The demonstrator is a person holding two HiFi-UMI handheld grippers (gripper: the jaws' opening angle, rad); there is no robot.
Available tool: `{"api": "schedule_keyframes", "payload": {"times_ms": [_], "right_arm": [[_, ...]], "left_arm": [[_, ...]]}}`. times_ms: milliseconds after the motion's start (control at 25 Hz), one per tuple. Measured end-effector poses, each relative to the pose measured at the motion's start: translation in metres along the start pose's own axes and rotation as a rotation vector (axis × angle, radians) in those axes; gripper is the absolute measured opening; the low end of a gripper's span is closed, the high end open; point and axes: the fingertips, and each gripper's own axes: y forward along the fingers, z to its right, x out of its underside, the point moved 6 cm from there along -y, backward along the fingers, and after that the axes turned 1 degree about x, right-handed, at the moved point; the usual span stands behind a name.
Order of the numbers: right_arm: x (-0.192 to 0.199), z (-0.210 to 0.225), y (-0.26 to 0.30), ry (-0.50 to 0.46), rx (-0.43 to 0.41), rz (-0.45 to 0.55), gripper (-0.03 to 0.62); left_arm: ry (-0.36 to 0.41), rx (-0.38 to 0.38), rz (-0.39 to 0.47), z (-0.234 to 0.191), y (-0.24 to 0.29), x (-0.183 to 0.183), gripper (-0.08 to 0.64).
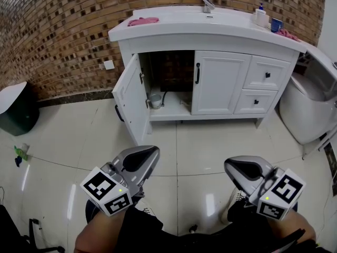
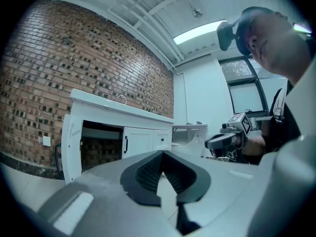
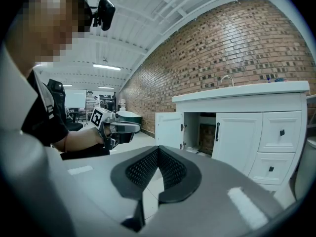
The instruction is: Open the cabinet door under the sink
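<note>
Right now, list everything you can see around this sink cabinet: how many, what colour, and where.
Sink cabinet: one, white, against the brick wall.
Cabinet doors: two, white; the left swung open, the right shut.
Drawers: two, white, right of the doors.
Faucet: one, metal, back of the countertop.
Cloths: two, pink, one at each end of the countertop.
Bottle: one, white, countertop's right end.
Cup: one, blue, beside the bottle.
Bin: one, dark green, floor at far left.
Left gripper: grey, lower left, shut, empty.
Right gripper: grey, lower right, shut, empty.
</note>
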Motion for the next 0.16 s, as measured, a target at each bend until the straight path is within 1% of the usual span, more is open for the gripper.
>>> {"api": "schedule_keyframes", "payload": {"times_ms": [160], "right_arm": [[0.0009, -0.0010, -0.0001, -0.007, -0.001, -0.005, 0.008]], "left_arm": [[-0.003, -0.001, 0.004, 0.0010, -0.0005, 0.0009, 0.006]]}}
